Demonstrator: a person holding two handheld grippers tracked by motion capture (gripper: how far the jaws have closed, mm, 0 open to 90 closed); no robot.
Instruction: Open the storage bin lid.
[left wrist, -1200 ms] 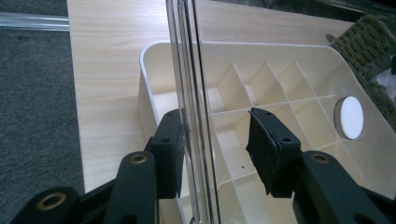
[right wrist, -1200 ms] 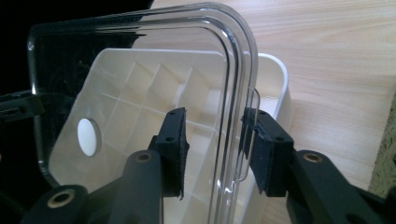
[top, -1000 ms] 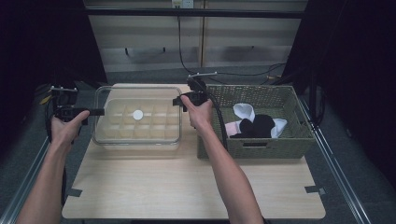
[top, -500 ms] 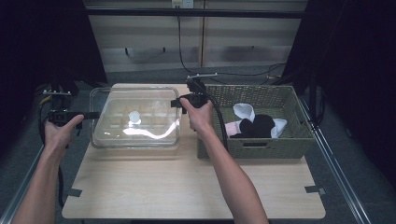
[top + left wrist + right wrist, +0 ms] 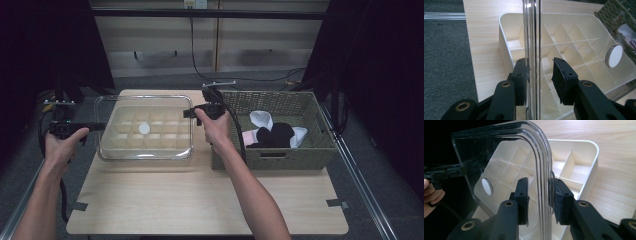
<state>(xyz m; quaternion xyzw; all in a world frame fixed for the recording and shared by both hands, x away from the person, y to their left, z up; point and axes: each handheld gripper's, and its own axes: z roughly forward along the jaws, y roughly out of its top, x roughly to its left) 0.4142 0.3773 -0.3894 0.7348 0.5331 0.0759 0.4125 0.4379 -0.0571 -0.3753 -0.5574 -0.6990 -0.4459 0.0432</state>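
Fingers of L gripper (image 5: 540, 81) and R gripper (image 5: 539, 201) each straddle an edge of the clear lid (image 5: 145, 125), jaws narrowing, lid apparently carried level above the divided cream box (image 5: 564, 40) on the table (image 5: 200, 200), w/ opposite-edge holds keeping it balanced.

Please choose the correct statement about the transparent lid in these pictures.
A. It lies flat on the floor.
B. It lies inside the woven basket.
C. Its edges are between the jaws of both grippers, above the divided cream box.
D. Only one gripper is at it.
C: the clear lid has its left rim between the jaws of the left gripper and its right rim between those of the right gripper, over the cream box.
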